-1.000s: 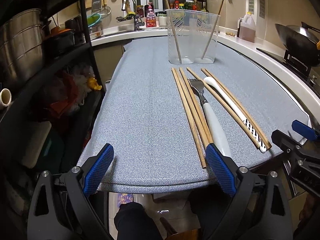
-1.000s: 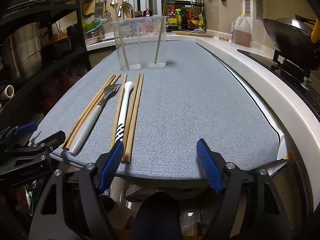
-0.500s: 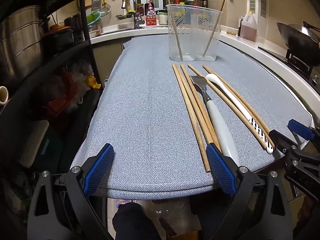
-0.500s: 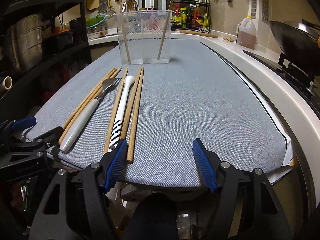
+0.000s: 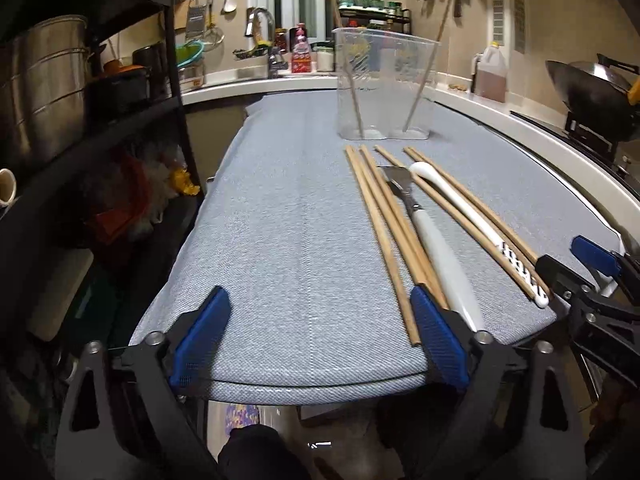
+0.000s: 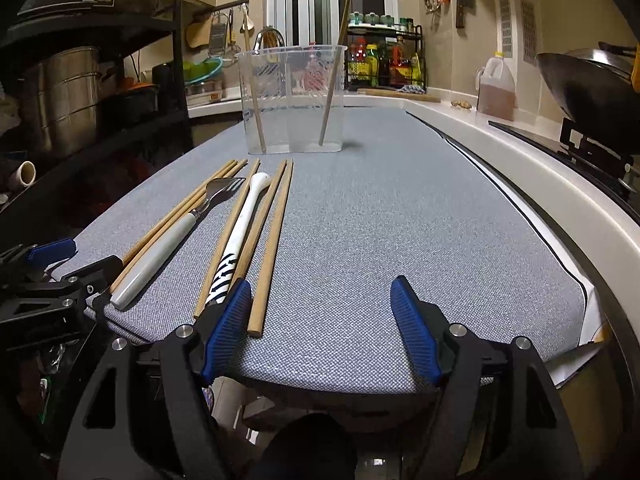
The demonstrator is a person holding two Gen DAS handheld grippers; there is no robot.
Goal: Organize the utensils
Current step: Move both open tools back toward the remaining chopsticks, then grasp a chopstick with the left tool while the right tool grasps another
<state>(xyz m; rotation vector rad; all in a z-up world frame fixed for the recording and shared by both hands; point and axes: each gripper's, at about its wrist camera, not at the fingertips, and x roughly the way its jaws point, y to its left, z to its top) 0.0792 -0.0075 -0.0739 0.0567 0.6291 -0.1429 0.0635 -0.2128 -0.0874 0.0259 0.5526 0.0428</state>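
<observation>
Beside right gripper [image 6: 320, 328] left pad, chopsticks [image 6: 269, 248] apparently untouched, both grippers wide open, empty

**Warm indoor light, dim edges, heavy fisheye bend**

I see yellowish room light from overhead. The grey bench [image 5: 280, 240] is evenly lit, the shelving [image 5: 80, 120] at left sinks into shadow. Glare on the wok [image 6: 580, 80]. Edges curve strongly; the far background is slightly soft.
</observation>
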